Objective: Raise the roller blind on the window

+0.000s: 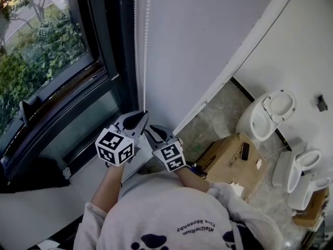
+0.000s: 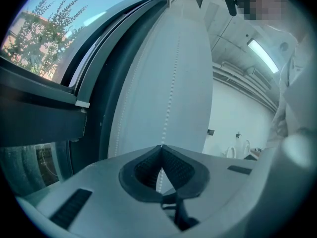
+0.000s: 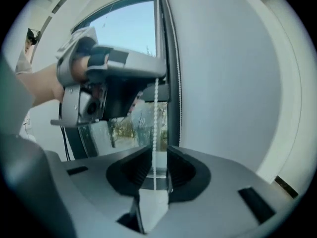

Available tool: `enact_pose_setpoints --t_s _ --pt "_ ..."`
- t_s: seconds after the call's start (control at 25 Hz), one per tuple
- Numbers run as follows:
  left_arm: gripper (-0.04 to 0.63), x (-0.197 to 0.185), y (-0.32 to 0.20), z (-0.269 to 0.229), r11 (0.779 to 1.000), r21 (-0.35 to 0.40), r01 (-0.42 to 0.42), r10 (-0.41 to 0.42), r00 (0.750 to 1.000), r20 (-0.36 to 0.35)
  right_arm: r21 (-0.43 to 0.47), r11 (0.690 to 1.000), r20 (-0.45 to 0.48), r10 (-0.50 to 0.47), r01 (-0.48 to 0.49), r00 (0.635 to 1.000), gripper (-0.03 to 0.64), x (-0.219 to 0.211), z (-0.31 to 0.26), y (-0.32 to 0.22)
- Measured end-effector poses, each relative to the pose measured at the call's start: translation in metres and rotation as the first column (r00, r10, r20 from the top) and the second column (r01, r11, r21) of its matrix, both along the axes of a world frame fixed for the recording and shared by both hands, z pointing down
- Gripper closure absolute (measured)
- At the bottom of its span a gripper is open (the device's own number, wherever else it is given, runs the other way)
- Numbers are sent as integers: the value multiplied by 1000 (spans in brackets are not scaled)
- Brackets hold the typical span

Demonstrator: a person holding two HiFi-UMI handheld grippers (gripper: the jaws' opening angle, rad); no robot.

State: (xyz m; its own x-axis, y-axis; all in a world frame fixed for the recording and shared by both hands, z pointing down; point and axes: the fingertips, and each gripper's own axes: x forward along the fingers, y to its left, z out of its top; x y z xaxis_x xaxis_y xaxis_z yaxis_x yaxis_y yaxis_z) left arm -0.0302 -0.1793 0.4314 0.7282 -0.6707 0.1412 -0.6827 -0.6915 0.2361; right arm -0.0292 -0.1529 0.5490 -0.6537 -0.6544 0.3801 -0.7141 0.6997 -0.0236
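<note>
Left tongs (image 2: 161, 148) clenched on thin white plastic bead chain (image 2: 170, 98) hanging beside dark window frame (image 1: 112, 61), against white wall (image 1: 208, 35). Right tongs (image 3: 158, 155) released lower down, chain running loose through them. Chain likely light, limp, slippery: pinch between beads, pull straight down.

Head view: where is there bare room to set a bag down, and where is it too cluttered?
The bare floor between the wall's foot and the cardboard box is free, and so is the pale ledge under the dark window frame. Right of the box it is crowded: a toilet and other white fixtures stand close together.
</note>
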Motion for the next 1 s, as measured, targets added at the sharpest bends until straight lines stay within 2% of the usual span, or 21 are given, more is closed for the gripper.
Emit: enact_pose_setpoints --t_s 0.32,0.68,1.0 --pt "586 -2 -1 0 1000 10 5 -5 1000 -4 150 985 164 63 -88 984 531 26 -122 0" --pt "586 -2 0 0 1000 11 6 -6 1000 -8 293 954 244 -20 -54 970 532 10 -239 -2" --pt "586 -3 6 -1 1000 17 11 -11 1000 -20 355 934 292 -76 -35 953 532 -10 -292 -17"
